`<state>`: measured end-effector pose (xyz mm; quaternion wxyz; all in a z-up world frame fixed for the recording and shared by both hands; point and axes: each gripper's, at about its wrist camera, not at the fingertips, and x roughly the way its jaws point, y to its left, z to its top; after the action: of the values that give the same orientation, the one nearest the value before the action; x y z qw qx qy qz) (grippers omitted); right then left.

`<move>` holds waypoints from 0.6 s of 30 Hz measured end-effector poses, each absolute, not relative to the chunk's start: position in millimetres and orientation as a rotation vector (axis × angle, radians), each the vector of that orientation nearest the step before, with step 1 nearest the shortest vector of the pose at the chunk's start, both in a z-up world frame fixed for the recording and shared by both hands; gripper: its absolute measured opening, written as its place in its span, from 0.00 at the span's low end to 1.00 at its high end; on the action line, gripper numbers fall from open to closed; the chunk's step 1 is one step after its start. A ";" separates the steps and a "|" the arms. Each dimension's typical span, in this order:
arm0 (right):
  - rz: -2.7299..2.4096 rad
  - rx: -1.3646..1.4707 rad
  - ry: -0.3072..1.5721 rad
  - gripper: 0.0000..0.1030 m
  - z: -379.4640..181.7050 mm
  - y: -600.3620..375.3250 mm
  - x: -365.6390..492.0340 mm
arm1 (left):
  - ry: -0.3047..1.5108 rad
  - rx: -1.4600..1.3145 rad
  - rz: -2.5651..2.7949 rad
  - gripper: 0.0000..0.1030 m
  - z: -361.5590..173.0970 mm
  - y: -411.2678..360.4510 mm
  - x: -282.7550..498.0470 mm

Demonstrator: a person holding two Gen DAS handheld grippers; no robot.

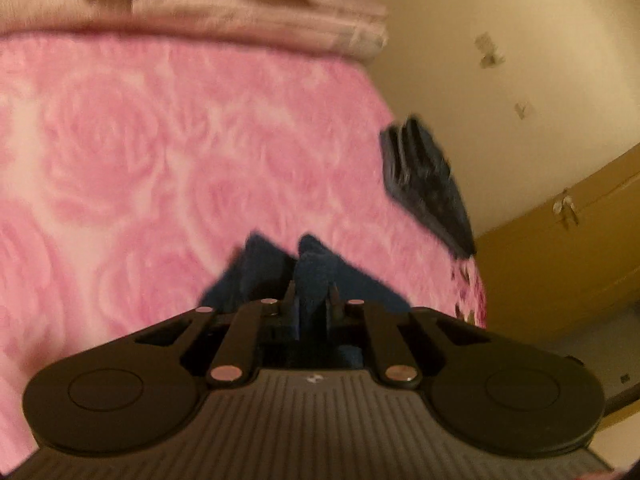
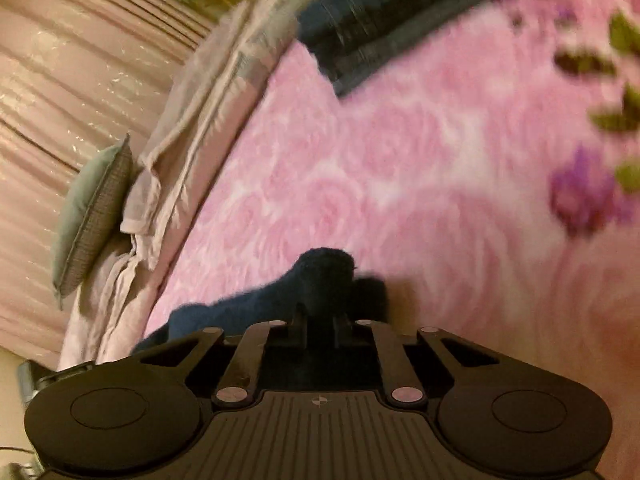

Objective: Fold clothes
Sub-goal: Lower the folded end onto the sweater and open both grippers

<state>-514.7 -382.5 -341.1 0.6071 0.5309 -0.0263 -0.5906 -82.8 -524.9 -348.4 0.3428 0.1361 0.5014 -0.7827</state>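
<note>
A dark blue garment is bunched between the fingers of my left gripper, which is shut on it just above the pink rose-patterned bed cover. In the right wrist view the same dark blue garment rises in a hump from my right gripper, which is also shut on it, and trails away to the lower left. A folded stack of dark clothes lies at the bed's right edge in the left wrist view. That folded stack lies at the top in the right wrist view.
A folded beige blanket runs along the far side of the bed. It appears as a pale blanket beside a grey-green cushion and a pink curtain. A cream wall and brown cabinet stand past the bed's edge.
</note>
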 end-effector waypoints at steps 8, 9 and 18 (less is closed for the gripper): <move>-1.495 1.254 0.088 0.09 -357.6 -407.0 -499.4 | 1.252 0.536 -1.960 0.11 -379.0 -531.8 -107.1; -1.499 1.255 0.099 0.13 -355.7 -408.9 -497.2 | 1.255 0.539 -1.953 0.14 -377.7 -532.8 -107.2; -1.608 1.152 0.207 0.72 -306.8 -370.3 -473.7 | 1.149 0.487 -1.934 0.26 -319.5 -495.2 -67.1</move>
<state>-473.7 -370.3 -306.8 0.5452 0.4856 0.0873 -0.6777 -67.1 -495.2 -319.5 0.4077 0.1931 0.4560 -0.7672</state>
